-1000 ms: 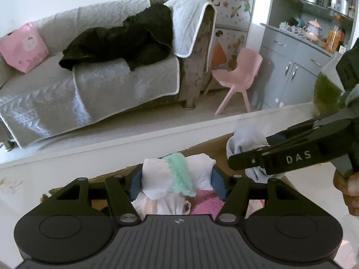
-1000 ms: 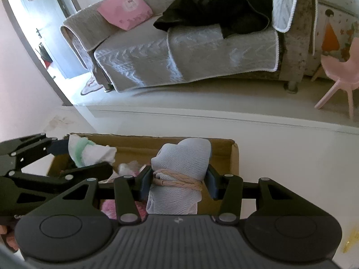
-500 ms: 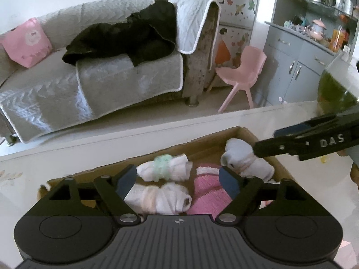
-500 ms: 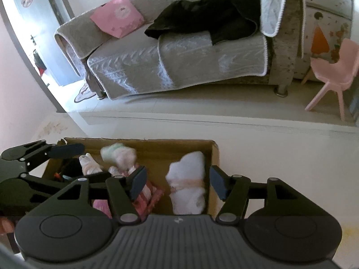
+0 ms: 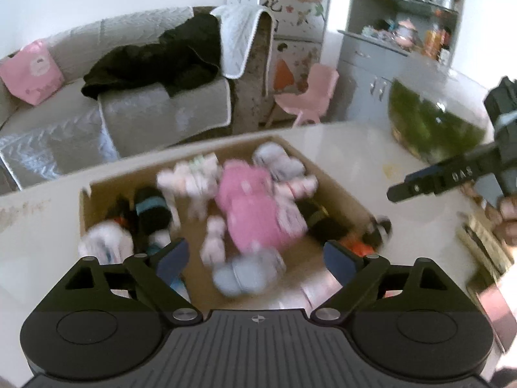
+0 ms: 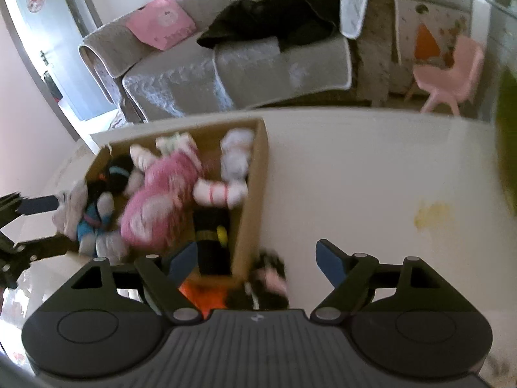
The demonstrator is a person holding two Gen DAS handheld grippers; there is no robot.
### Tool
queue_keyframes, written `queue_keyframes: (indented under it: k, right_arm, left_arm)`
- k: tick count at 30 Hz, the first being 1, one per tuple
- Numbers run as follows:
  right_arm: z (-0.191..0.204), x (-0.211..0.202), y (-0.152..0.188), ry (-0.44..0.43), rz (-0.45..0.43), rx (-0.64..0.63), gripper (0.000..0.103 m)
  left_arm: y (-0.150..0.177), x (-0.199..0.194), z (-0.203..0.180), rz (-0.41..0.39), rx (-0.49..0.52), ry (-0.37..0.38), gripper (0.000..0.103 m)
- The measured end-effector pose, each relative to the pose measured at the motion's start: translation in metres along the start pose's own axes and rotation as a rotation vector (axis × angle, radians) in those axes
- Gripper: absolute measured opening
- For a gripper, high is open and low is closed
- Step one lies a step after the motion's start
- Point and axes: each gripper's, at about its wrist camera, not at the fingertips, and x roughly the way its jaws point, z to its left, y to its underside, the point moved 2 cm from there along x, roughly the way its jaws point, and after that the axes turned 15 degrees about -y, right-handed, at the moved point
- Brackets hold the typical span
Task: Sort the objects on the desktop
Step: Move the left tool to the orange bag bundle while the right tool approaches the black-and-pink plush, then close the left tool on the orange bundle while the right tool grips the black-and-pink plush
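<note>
A cardboard box (image 5: 336, 181) on the white table holds several rolled sock bundles. Among them lie a white one with a green band (image 5: 197, 165), a grey-white one with a tan band (image 5: 278, 161) and a large pink one (image 5: 255, 207). My left gripper (image 5: 255, 257) hovers over the box's near end, jaws opening, with nothing gripped. In the right wrist view the box (image 6: 255, 194) lies to the left. My right gripper (image 6: 257, 258) hangs over its near right corner, jaws opening and holding nothing. A black and pink bundle (image 6: 268, 274) lies outside that corner.
A glass bowl of green plants (image 5: 433, 123) stands at the table's right. A yellow mark (image 6: 431, 213) is on the tabletop (image 6: 355, 177). A hand (image 5: 507, 213) holds the right gripper. Beyond the table are a grey sofa (image 5: 145, 113) and a pink chair (image 5: 310, 97).
Both grippers let go of their sock bundles, which now lie in the box. Both pulled back from the box with jaws spreading wider, and more of the box shows.
</note>
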Motion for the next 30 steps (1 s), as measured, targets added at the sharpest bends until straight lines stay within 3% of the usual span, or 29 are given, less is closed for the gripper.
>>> queue_keyframes:
  k: [9, 18, 30]
  right_arm:
    - [-0.007, 0.014, 0.027, 0.013, 0.024, 0.002, 0.078]
    - [-0.016, 0.031, 0.035, 0.020, 0.063, -0.025, 0.079]
    - [-0.018, 0.046, 0.034, 0.024, 0.092, -0.047, 0.079]
  left_arm:
    - [0.058, -0.004, -0.022, 0.096, -0.047, 0.061, 0.093]
    - [0.054, 0.013, -0.064, 0.088, 0.013, 0.116, 0.093]
    - [0.053, 0.030, -0.100, 0.088, 0.087, 0.135, 0.094]
